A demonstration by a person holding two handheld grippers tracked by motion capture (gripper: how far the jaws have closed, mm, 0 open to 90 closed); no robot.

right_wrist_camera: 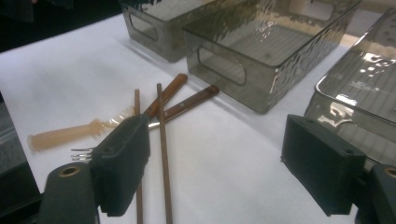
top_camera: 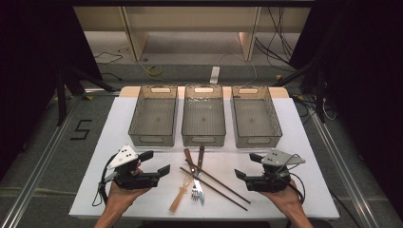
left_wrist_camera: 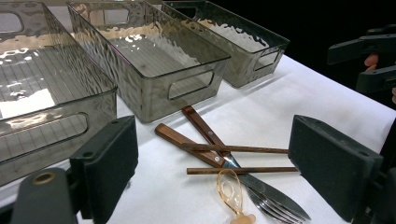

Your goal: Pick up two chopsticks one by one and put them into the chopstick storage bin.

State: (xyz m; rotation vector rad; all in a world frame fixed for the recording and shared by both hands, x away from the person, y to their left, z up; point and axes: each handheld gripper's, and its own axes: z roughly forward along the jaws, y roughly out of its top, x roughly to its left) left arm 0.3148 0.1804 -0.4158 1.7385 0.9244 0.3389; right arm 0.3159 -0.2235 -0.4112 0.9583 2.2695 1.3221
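A heap of cutlery lies at the front middle of the white table (top_camera: pixel 119 128). In it are a knife and a fork (top_camera: pixel 196 190) with brown wooden handles, two dark chopsticks (top_camera: pixel 216 184) and a clear amber plastic spoon (top_camera: pixel 179 198). My left gripper (top_camera: pixel 155 162) is held open just left of the heap, with nothing between its jaws. My right gripper (top_camera: pixel 247 166) is open on the heap's right and also holds nothing. The left gripper view has the crossed chopsticks (left_wrist_camera: pixel 233 149) and the spoon (left_wrist_camera: pixel 229 186) ahead of the jaws. In the right gripper view a chopstick (right_wrist_camera: pixel 163 154) runs between the fingers (right_wrist_camera: pixel 123 163).
Three see-through grey bins stand in a row behind the cutlery: left (top_camera: pixel 153 139), middle (top_camera: pixel 203 140) and right (top_camera: pixel 256 141), all with nothing inside. Beyond the table are the floor, cables and furniture legs. Black curtains hang at both sides.
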